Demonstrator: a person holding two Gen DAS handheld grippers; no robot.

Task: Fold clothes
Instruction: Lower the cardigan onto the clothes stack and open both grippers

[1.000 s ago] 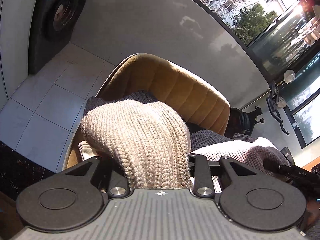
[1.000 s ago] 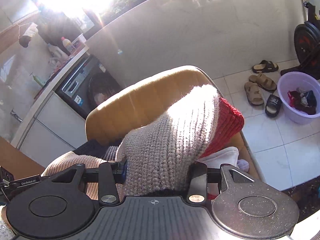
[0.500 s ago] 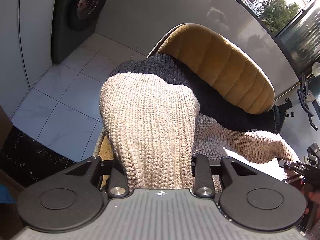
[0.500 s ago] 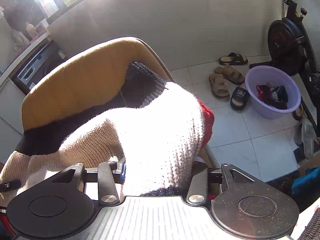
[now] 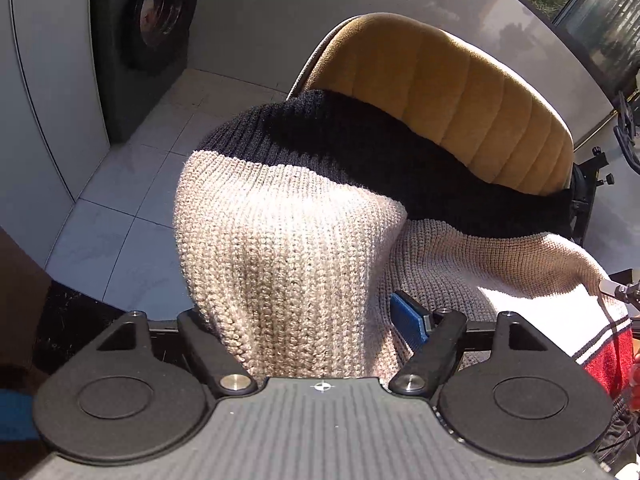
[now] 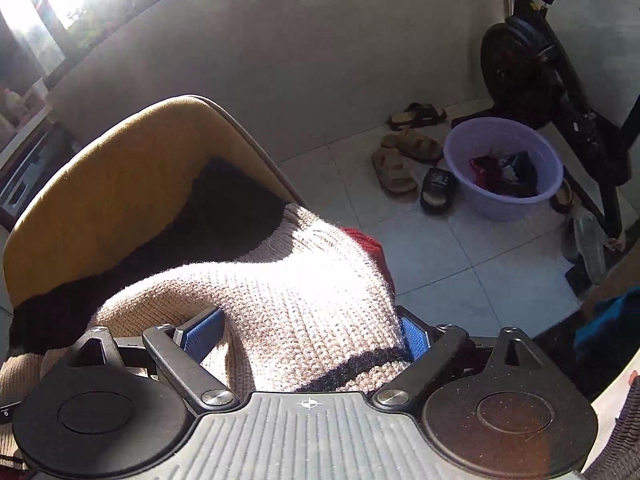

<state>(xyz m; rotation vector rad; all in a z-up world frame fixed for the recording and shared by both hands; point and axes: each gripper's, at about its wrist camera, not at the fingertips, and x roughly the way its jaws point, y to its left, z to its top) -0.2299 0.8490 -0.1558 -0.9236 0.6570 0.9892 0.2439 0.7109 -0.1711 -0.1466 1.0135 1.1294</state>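
Observation:
A chunky knit sweater [image 5: 288,248], beige with a black band and a red part, hangs between my two grippers in front of a mustard-yellow chair [image 5: 440,92]. My left gripper [image 5: 304,320] is shut on a bunched beige fold of it; a blue pad [image 5: 408,318] shows on the right. In the right wrist view my right gripper [image 6: 308,332] is shut on another beige fold of the sweater [image 6: 304,304], near a black stripe. The black band drapes against the chair back [image 6: 104,184].
A dark washing machine [image 5: 152,32] stands at the far left by a grey wall. On the tiled floor to the right are a lilac basin [image 6: 504,168] with clothes, several sandals [image 6: 404,160] and an exercise bike [image 6: 532,64].
Both grippers have lifted and pulled the sweater up and towards me. The sweater now spreads wider between them, and its black band shows in front of the chair back.

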